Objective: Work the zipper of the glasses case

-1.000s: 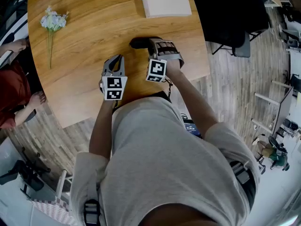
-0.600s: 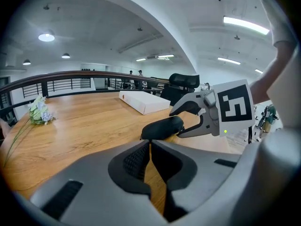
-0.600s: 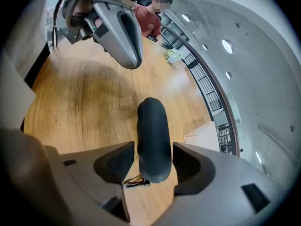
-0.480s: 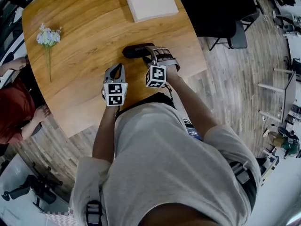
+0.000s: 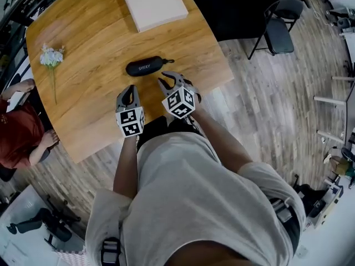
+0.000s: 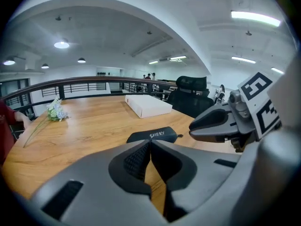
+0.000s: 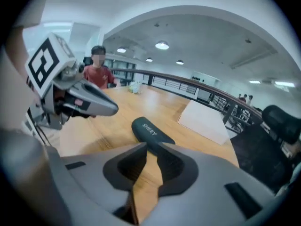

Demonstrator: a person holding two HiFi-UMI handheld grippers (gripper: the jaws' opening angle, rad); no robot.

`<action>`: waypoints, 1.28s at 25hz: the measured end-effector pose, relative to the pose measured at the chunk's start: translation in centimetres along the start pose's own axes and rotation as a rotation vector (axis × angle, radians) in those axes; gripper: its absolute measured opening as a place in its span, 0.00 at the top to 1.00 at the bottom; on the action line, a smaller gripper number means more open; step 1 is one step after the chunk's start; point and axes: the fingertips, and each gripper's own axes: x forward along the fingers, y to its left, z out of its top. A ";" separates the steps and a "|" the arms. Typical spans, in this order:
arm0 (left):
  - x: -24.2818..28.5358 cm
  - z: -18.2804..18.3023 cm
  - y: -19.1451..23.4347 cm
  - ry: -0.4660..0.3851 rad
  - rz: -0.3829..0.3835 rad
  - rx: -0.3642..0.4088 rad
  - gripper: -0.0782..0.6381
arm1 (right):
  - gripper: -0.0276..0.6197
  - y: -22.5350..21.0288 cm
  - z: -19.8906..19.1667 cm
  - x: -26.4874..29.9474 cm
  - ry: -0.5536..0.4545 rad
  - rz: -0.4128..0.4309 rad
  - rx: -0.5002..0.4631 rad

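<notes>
The glasses case (image 5: 145, 66) lies on the worktop (image 5: 94, 32) just ahead of both grippers and touched by neither. As far as you can tell it is zipped shut, with its pull (image 5: 170, 61) sticking out at the right end. White letters on it read SHERY, clearest in your gripper views. The flat white box (image 5: 153, 4) beyond is closed. Your left gripper (image 5: 131, 88) has its fingers pressed together on nothing. Your right gripper (image 5: 169, 81) has just been closing its fingers; a narrow gap is left, with nothing between. Only the head view shows the plank floor (image 5: 266, 93)
</notes>
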 end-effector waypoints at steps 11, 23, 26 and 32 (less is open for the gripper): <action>-7.2 7.0 -6.8 -0.174 0.127 -0.032 0.86 | 0.92 -0.7 3.5 -11.2 -0.271 -0.010 0.249; -14.0 15.8 -7.8 -0.365 0.126 0.110 0.86 | 0.92 -4.8 12.4 -20.6 -0.565 -0.200 0.257; -16.0 15.9 -7.1 -0.406 0.103 0.097 0.86 | 0.92 -3.9 12.8 -21.7 -0.590 -0.238 0.282; -18.6 16.4 -5.5 -0.471 0.101 0.089 0.86 | 0.92 -2.6 14.2 -23.1 -0.602 -0.291 0.238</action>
